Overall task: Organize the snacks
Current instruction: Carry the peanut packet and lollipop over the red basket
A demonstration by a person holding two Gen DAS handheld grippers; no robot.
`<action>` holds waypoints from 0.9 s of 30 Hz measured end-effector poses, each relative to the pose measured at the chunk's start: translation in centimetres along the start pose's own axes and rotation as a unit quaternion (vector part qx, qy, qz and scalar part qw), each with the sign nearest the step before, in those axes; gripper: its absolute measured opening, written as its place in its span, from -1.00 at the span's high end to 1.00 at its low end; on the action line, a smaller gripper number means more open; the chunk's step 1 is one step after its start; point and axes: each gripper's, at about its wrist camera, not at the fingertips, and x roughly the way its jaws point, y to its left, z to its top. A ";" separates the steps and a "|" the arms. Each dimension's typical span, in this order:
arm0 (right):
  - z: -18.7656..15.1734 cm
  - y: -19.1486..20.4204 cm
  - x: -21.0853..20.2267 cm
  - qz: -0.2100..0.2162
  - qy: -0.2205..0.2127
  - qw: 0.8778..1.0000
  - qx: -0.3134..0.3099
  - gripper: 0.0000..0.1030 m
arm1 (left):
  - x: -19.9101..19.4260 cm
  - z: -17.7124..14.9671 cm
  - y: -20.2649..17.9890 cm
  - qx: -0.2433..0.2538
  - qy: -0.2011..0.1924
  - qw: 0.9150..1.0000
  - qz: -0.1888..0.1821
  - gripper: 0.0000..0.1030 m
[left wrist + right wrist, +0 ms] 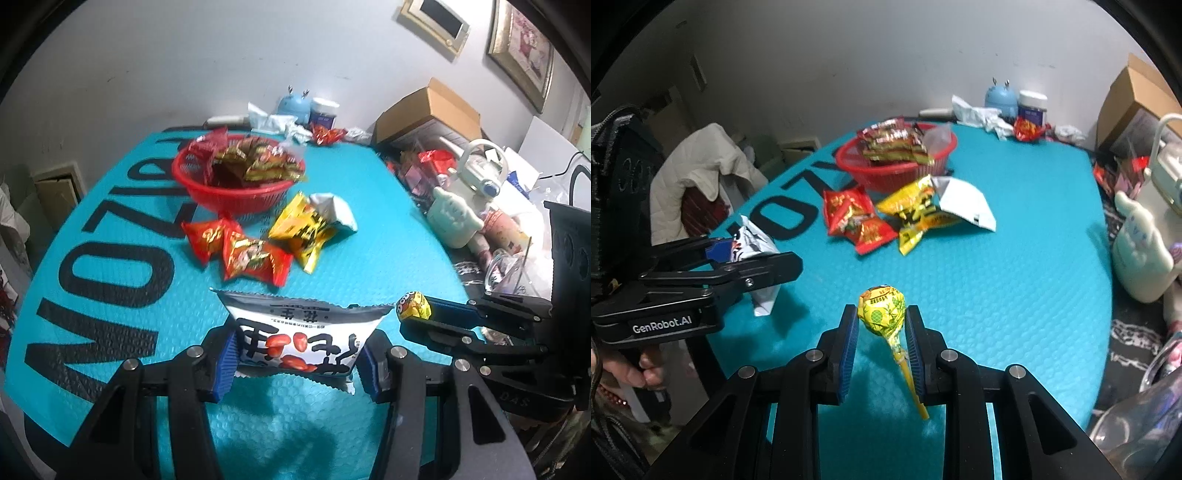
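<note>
A: What is in hand here?

B: Both loads are carried above the teal bubble-mat desk (pixel 369 206). The left gripper (pixel 297 356) has its fingers clamped on a white peanut packet with red print (pixel 295 339); the right gripper (pixel 881 341) pinches a yellow-wrapped lollipop (pixel 882 310).

A: And next?

B: Likely the drop into the red plastic mesh basket (pixel 236 195) of snack packets beyond the loose red and yellow packets (pixel 255 254), which calls for clearing that pile and the rim before letting go.
</note>
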 end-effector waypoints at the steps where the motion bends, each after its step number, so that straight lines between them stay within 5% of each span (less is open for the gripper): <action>1: 0.1 0.1 -0.3 0.000 -0.003 1.000 -0.001 0.51 | -0.3 0.2 -0.2 0.002 -0.004 1.000 -0.001 -0.02; 27: 9.2 1.0 -4.2 0.005 -0.101 0.994 -0.047 0.51 | -4.9 9.1 -0.5 0.049 -0.118 0.992 -0.002 -0.03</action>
